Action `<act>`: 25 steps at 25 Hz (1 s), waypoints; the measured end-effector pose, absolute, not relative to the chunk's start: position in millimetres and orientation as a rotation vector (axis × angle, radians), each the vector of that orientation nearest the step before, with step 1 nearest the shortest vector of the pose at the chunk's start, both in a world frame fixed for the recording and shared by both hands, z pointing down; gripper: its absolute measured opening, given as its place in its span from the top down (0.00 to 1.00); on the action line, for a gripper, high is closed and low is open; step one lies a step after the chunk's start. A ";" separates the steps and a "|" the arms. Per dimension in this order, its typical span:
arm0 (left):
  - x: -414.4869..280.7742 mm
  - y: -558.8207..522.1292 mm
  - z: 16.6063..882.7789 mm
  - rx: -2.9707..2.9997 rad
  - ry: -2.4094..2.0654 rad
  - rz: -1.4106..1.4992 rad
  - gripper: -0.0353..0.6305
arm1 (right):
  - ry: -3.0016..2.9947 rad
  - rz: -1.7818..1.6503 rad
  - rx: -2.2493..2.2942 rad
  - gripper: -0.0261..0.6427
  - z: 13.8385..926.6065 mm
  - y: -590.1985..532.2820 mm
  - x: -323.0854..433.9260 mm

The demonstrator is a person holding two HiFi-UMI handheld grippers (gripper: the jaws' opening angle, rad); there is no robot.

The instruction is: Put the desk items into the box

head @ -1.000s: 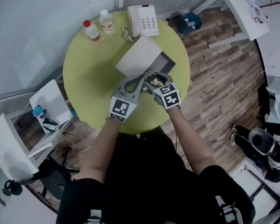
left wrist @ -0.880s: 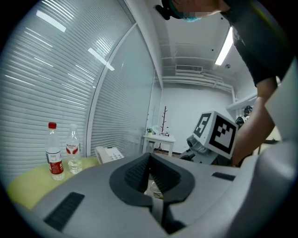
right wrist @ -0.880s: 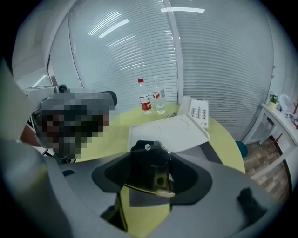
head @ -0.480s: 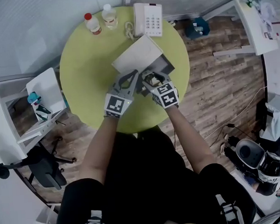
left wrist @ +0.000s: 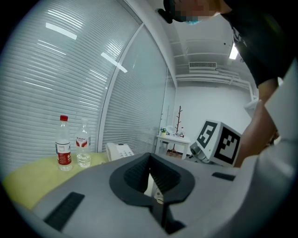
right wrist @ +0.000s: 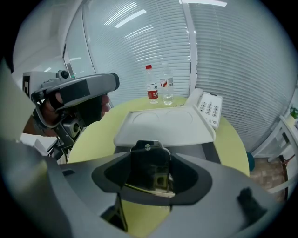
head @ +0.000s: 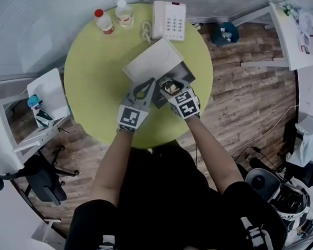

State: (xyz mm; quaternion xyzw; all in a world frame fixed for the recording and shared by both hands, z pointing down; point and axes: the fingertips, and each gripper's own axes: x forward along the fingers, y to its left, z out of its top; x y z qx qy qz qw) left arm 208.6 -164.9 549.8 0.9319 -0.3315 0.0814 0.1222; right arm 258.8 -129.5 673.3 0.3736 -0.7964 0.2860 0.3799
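Observation:
A grey box (head: 181,73) stands open in the middle of the round yellow-green table (head: 98,78), its white lid (head: 151,61) folded back to the left. My right gripper (head: 168,87) is shut on a small black item (head: 169,87) with yellowish parts, held at the box's near edge. In the right gripper view that black item (right wrist: 150,167) sits between the jaws of the right gripper (right wrist: 150,151), with the lid (right wrist: 163,123) just beyond. My left gripper (head: 153,81) is shut and empty, tips close beside the right gripper, near the lid's corner; the left gripper (left wrist: 150,155) shows pads meeting.
At the table's far edge stand a red-capped bottle (head: 103,20), a clear bottle (head: 123,14) and a white telephone (head: 170,19). White shelving (head: 44,110) stands left of the table, and a white desk (head: 288,29) at the far right on the wooden floor.
Both grippers stay near the box's front edge; the right one has edged slightly toward the opening with the black item. The head view has shifted a little.

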 end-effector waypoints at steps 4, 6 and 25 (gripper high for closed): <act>212.5 -166.5 555.1 2.703 -0.985 0.236 0.93 | -2.029 0.708 0.935 0.55 685.1 -133.2 263.9; 213.6 -166.8 556.4 2.701 -0.995 0.239 0.93 | -2.026 0.693 0.923 0.55 689.2 -134.8 265.1; 210.0 -175.4 570.2 2.668 -1.050 0.237 0.93 | -1.955 0.701 0.771 0.55 727.1 -133.7 256.2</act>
